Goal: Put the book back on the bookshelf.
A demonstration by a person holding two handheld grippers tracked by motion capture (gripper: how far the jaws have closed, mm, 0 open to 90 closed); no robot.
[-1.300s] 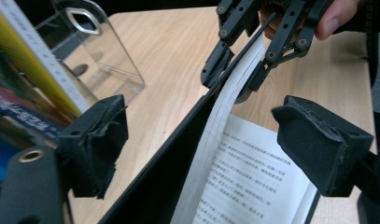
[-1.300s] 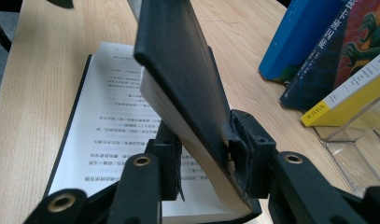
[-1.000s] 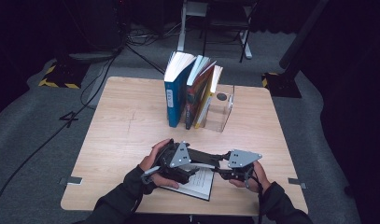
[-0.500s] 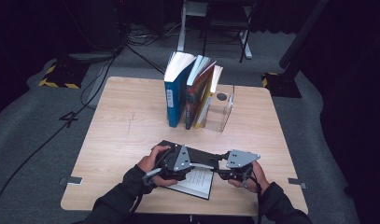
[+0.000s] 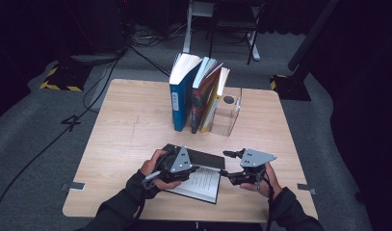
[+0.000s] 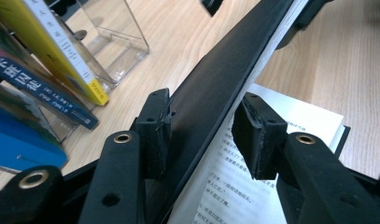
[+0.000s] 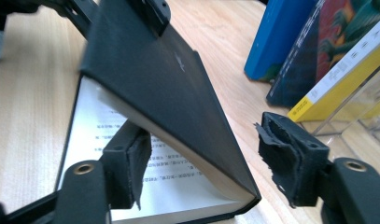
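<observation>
Black book point(image 5: 196, 169) at near table point(image 5: 131, 130) edge, lying open, cover half raised. L gripper point(image 6: 204, 128) just closing, pads clamped on raised cover. R gripper point(image 7: 211, 163) just opening, released, jaws astride book corner, no contact. Upright books point(image 5: 196, 91) well apart, by clear stand point(image 5: 229, 115).

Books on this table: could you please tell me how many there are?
4. A blue book, a dark red-covered book and a yellow book stand against the clear bookend; a black book lies half open by the table's near edge. Thinner ones may be hidden between them.
</observation>
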